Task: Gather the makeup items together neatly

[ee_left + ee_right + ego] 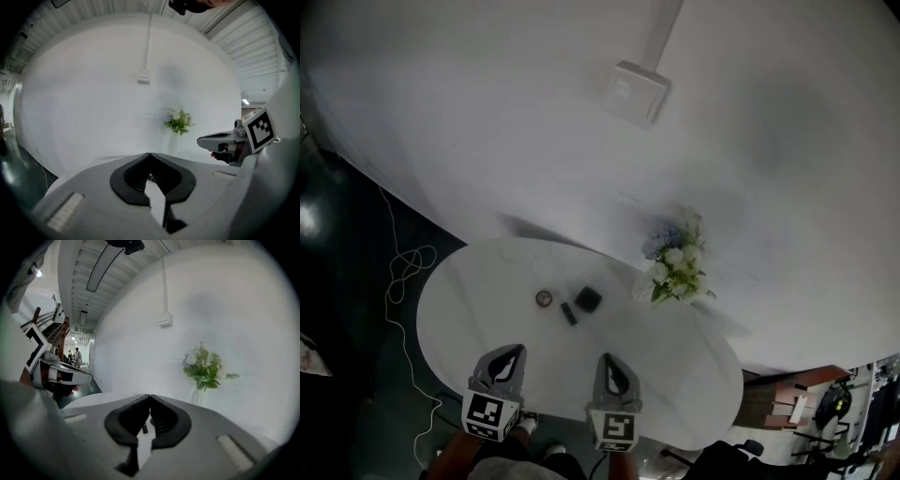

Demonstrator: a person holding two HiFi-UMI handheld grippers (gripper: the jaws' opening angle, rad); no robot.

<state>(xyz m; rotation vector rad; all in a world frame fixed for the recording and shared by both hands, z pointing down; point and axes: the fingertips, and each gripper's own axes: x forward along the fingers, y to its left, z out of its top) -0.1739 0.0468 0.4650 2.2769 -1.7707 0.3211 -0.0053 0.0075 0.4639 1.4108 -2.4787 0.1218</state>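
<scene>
- Presently three makeup items on the table (464, 314): one round pot (544, 298), one black stick (569, 314), one square case (588, 299).
- One flower vase (674, 268).
- Two grippers, left gripper (515, 352) and right gripper (607, 360): jaws together, nothing held.

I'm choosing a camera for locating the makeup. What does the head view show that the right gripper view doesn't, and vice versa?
Head view only: the small round case, the black square compact and a white cable on the dark floor. Right gripper view only: the ribbed ceiling and a lit corridor. Both: the white flower bouquet, the white wall box, the white oval table.
</scene>
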